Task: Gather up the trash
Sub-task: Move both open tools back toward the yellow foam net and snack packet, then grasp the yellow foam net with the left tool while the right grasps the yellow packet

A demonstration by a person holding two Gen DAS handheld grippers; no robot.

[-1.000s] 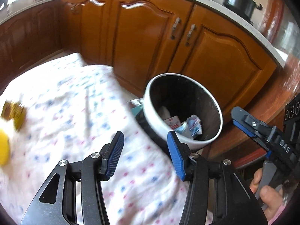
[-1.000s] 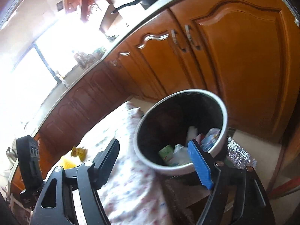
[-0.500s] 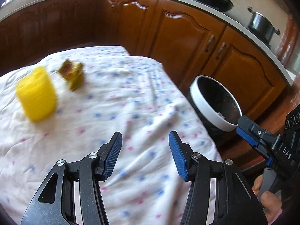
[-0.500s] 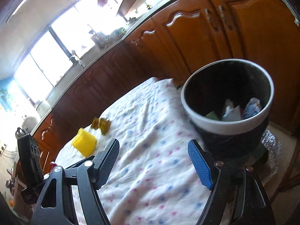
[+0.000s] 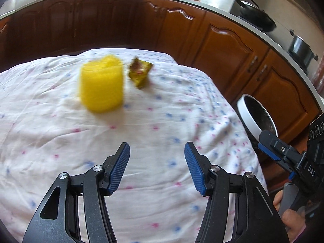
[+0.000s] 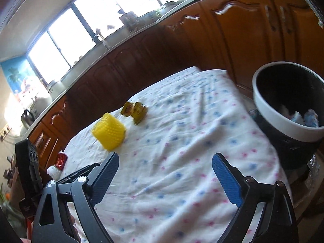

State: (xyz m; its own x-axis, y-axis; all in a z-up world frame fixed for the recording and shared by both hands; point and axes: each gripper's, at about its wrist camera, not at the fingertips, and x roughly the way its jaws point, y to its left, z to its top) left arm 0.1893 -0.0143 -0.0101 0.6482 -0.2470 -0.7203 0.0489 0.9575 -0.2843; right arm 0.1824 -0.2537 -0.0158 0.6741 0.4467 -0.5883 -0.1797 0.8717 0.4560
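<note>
Step in hand: reaching for the next piece of trash; nothing gripped.

Left tongs [image 5: 157, 168]: spread wide, empty, above the cloth-covered counter [image 5: 50, 141], near edge.

Right tongs [image 6: 165, 174]: spread wide, empty, over the same cloth.

Wrapper [image 5: 140, 71]: crumpled, green-gold, on the far part of the cloth, just beside the yellow cup [image 5: 102, 83]; whether they touch cannot be told through the blur. Judged the trash to collect.

Bin [image 6: 287, 105]: white rim, dark inside, off the counter's right edge, scraps already in it.

Next move, as judged: carry one pair of tongs forward, close on the wrapper, bring it across to the bin.

In the way: the yellow cup stands between the left tongs and the wrapper and could be knocked; the rumpled cloth may snag.

Around: wooden cupboards [image 5: 228, 46], pan and pot on the far worktop.
</note>
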